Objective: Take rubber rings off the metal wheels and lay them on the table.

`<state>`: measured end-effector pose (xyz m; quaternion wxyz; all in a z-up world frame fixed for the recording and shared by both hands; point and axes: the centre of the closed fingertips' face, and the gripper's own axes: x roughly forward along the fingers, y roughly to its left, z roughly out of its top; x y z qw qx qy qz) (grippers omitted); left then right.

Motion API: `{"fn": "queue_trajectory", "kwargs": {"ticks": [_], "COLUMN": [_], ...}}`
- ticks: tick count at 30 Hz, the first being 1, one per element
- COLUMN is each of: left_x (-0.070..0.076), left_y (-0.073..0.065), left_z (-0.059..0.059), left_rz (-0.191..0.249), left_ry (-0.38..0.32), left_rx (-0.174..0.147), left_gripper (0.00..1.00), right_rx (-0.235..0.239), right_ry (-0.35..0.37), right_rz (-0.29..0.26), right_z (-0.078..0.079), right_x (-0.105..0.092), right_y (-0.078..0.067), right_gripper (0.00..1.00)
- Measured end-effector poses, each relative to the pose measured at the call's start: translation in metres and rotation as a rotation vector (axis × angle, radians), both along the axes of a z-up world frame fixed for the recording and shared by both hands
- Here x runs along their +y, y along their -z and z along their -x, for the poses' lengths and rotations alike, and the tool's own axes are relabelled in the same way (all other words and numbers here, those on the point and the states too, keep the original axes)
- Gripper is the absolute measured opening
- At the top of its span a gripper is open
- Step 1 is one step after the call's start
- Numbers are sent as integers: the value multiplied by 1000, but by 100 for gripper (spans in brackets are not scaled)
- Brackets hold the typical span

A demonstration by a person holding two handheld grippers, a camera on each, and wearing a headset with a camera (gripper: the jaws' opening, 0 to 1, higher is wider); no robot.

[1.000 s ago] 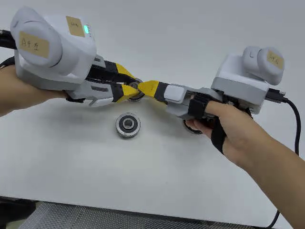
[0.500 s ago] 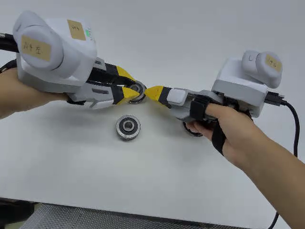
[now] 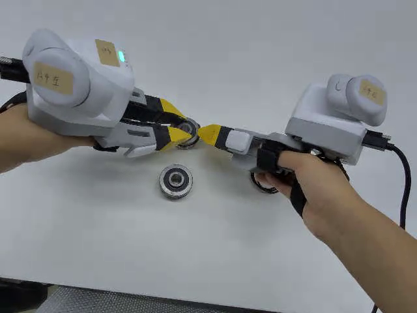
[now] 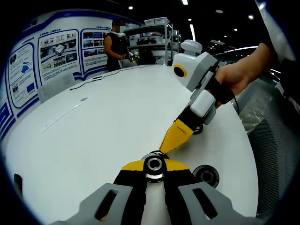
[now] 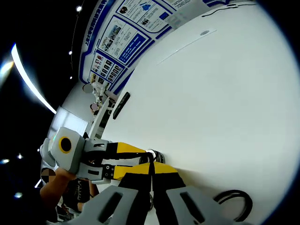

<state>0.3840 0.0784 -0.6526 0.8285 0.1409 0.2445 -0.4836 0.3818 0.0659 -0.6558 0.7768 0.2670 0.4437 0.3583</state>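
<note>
My left gripper (image 3: 183,128) is shut on a small metal wheel (image 3: 189,128), held just above the white table (image 3: 215,52). In the left gripper view the wheel (image 4: 154,167) sits between the yellow jaw tips. My right gripper (image 3: 204,134) is shut, its yellow tip right against the wheel's right side; whether it pinches any rubber is unclear. A second wheel (image 3: 176,180) with a black rubber ring lies flat on the table below the grippers. A loose black rubber ring (image 5: 233,200) lies on the table beside the right hand.
The table stretches wide and bare beyond the grippers. A black cable (image 3: 405,169) runs from the right gripper's back end. The table's front edge (image 3: 195,298) meets a grey mesh floor. A person stands far off by shelves (image 4: 117,44).
The right gripper's tip has drawn back to the right, from overlapping the held wheel to just touching its side. Both grippers sit slightly higher in the view.
</note>
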Motion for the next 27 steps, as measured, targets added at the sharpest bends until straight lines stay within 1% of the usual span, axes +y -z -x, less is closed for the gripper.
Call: {"fn": "queue_trajectory", "kwargs": {"ticks": [1, 7, 9, 12, 14, 16, 18, 20, 24, 27], "left_x": [0, 1, 1, 1, 1, 1, 1, 2, 2, 2], "left_y": [0, 1, 1, 1, 1, 2, 2, 2, 2, 2], "left_z": [0, -1, -1, -1, -1, -1, -1, -1, -1, -1], "left_rz": [0, -3, -1, -14, -13, -13, -12, -9, 1, -5], "left_ry": [0, 5, 3, 10, 11, 12, 12, 12, 12, 15], "left_rx": [1, 4, 6, 6, 10, 10, 10, 10, 14, 12], "left_gripper": [13, 13, 13, 13, 13, 13, 13, 13, 13, 13], "right_rx": [3, -20, -20, -31, -25, -31, -42, -63, -68, -87], "right_ry": [-1, -32, -42, -57, -58, -61, -68, -84, -90, -104], "right_rz": [2, 25, 28, 41, 40, 44, 49, 59, 59, 73], "right_z": [0, 2, 3, 3, 3, 3, 4, 5, 5, 6], "right_x": [0, 3, 4, 5, 5, 5, 5, 6, 7, 7], "right_y": [0, -2, -2, -2, -2, -3, -3, -4, -5, -6], "right_gripper": [1, 1, 1, 1, 1, 1, 1, 1, 1, 1]}}
